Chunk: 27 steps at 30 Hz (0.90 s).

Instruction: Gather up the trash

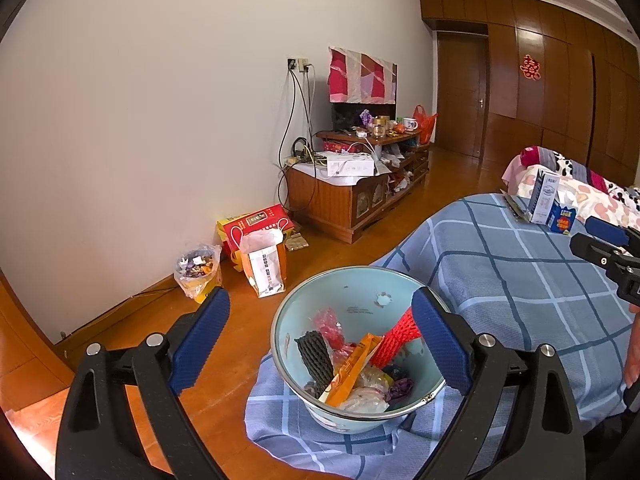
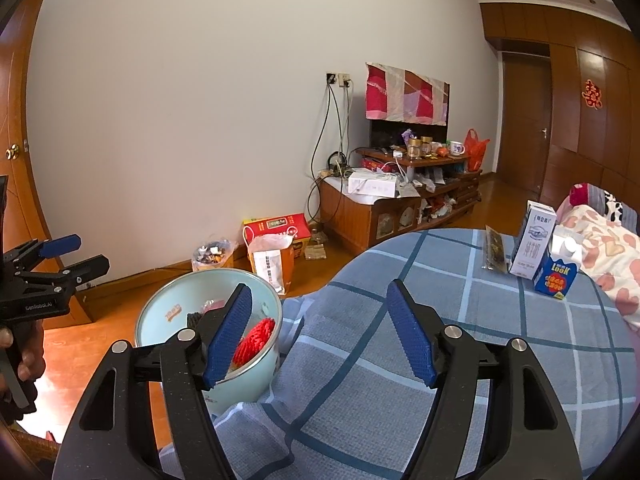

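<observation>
A light blue basin (image 1: 360, 292) rests on the blue checked sheet (image 1: 520, 280). It holds trash: a red foam net (image 1: 394, 344), a black foam net (image 1: 314, 354), an orange wrapper (image 1: 350, 368) and crumpled plastic. My left gripper (image 1: 320, 300) stands open in front of it, its right pad (image 1: 440, 344) across the basin's right rim. My right gripper (image 2: 319, 289) is open over the sheet, nothing between its pads. Further back on the bed stand a white milk carton (image 2: 530, 240) and a blue carton (image 2: 558, 272), with a dark flat wrapper (image 2: 494, 250) beside them.
A pink patterned quilt (image 2: 600, 248) lies behind the cartons. On the wood floor by the wall stand a paper bag (image 1: 266, 264), a red box (image 1: 256, 226) and a plastic bag of scraps (image 1: 198, 270). A cluttered wooden TV stand (image 1: 360, 196) is further along.
</observation>
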Motion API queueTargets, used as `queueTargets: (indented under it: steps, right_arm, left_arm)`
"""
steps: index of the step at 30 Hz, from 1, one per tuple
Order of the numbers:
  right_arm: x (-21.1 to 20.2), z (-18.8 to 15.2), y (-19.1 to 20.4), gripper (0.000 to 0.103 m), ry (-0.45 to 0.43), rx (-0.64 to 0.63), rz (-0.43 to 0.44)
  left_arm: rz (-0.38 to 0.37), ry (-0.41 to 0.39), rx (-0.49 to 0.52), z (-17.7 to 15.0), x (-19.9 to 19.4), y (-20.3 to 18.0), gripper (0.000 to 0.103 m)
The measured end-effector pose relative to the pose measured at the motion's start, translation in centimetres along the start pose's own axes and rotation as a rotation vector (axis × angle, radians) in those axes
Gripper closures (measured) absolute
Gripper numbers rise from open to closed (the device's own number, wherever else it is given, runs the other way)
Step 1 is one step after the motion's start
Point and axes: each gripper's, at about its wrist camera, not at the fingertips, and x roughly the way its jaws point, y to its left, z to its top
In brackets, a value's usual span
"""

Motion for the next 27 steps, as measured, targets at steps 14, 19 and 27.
queueTargets:
  steps: [14,19,27]
  right_arm:
    - [0.13,-0.5,0.2,0.033,0.006,0.01,0.008]
    - [0.17,-0.52,0.1,0.033,0.004,0.011,0.008]
    - [0.0,-0.58,0.18,0.033,0.001,0.008,0.008]
  left_arm:
    - [0.001,0.002,0.002,-0.01,0.06,0.13,0.011]
    - [0.004,0.006,0.004,-0.15,0.21,0.42,0.011]
    - [0.018,0.003,0.01,-0.16,0.27,0.04,0.01]
